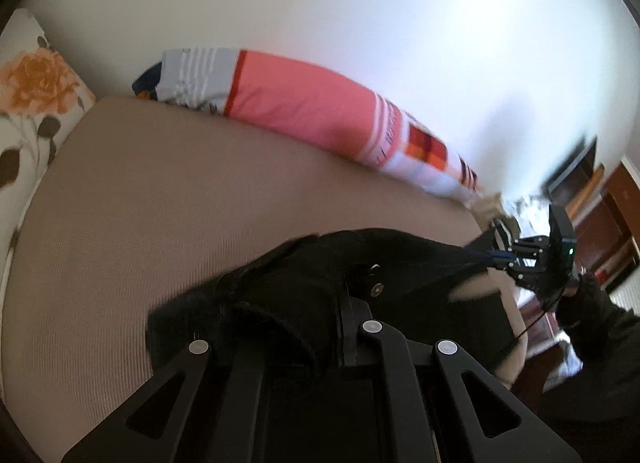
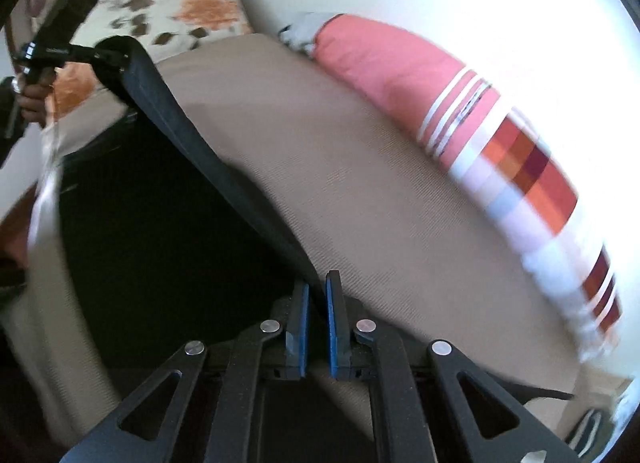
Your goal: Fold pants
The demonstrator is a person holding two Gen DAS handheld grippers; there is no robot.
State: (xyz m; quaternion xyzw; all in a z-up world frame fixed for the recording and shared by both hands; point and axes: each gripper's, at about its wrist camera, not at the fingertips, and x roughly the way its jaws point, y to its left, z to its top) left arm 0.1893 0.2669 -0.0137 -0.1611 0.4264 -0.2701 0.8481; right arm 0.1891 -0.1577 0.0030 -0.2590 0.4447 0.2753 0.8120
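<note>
Both tools, left tool (image 1: 320,287) and right tool (image 2: 317,303), clamp soft black pants (image 2: 168,223) above ribbed beige bedding (image 2: 320,167).

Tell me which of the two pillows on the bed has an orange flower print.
The floral pillow at the end of the bed has it: white cloth with orange flowers and brown leaves. The other, the long pillow against the wall, is pink with stripes and checks.

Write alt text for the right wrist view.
The right claw is shut on the edge of black pants, stretched taut to the left claw at upper left. Beneath lies a tan bed cover, with a pink striped pillow against the white wall.
</note>
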